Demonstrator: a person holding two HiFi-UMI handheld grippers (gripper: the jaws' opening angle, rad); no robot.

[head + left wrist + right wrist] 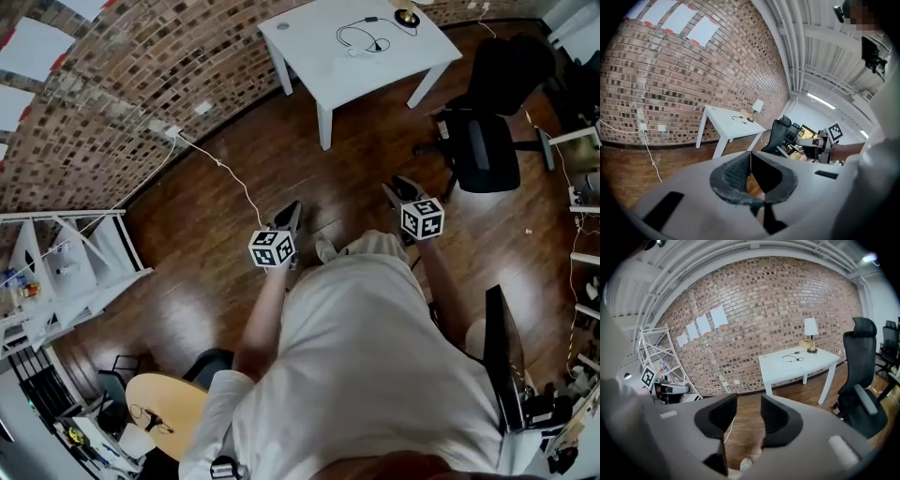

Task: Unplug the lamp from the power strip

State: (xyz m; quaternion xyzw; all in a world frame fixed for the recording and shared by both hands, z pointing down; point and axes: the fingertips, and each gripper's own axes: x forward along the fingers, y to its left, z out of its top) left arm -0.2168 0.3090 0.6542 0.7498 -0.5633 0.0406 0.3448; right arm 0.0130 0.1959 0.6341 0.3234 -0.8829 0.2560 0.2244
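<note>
The lamp [406,16] [758,107] [811,330] stands on the far corner of a white table [319,56] [723,118] [787,369] by the brick wall. A black cable [360,37] loops across the tabletop beside it. I cannot make out a power strip. Both grippers hang over the wood floor, well short of the table. My left gripper [289,216] [750,161] is shut, pads together, with nothing between them. My right gripper [397,187] [749,412] is open and empty.
A white cord [234,183] runs from a wall socket [174,132] across the floor toward my left gripper. A black office chair [487,141] [862,376] stands right of the table. A white shelf rack [56,262] is at the left, and a round wooden table [164,412] sits behind me.
</note>
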